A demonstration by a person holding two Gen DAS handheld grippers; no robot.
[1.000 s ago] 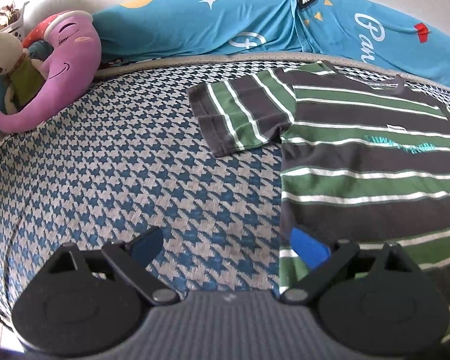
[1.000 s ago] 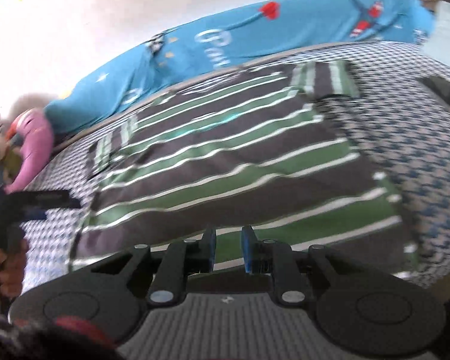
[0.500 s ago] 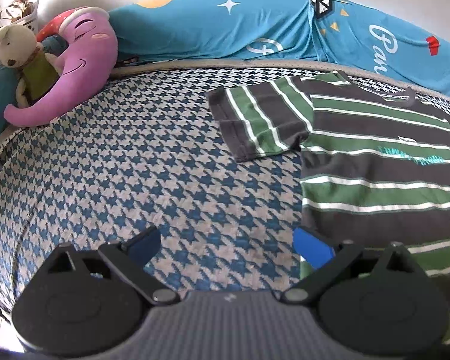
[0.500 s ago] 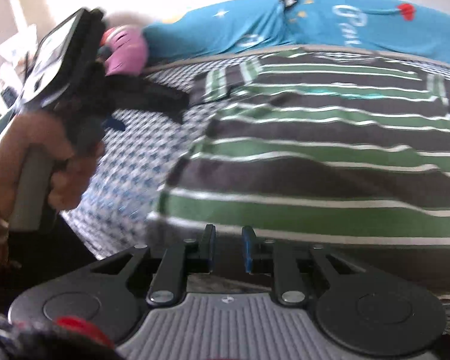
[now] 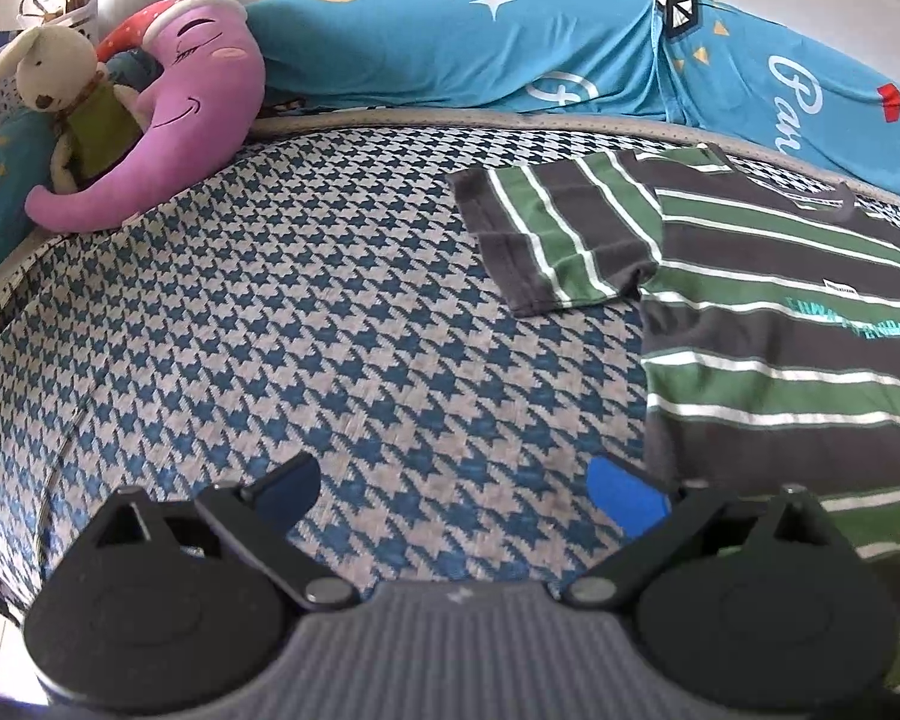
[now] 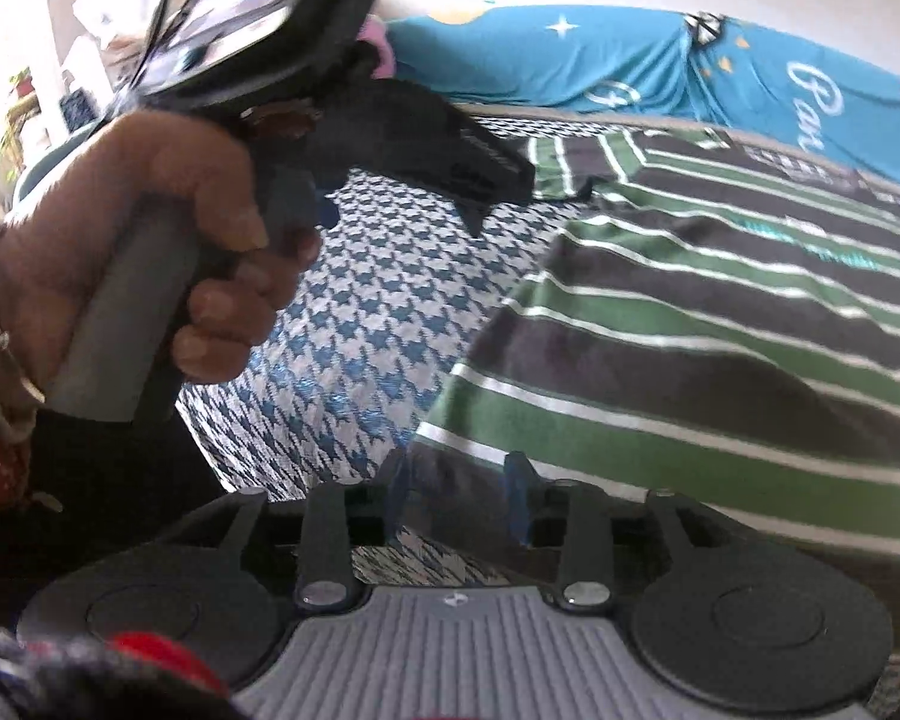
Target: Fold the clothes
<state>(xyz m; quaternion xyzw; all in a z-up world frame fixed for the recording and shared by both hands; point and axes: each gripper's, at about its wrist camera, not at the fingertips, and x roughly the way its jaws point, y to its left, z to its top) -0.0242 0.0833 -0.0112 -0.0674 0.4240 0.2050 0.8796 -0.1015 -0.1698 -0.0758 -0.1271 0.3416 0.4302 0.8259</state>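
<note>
T-shirt point(image 5: 780, 312): dark grey with green and white stripes, spread face-up on the bed, one short sleeve laid out flat.

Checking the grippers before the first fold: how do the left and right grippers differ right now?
The left gripper is spread wide open, while the right gripper stands only partly open. The left gripper's pads are over bare houndstooth bedspread, just left of the striped T-shirt; the right gripper's bracket the shirt's near hem corner. Both have blue pads and neither grips anything.
</note>
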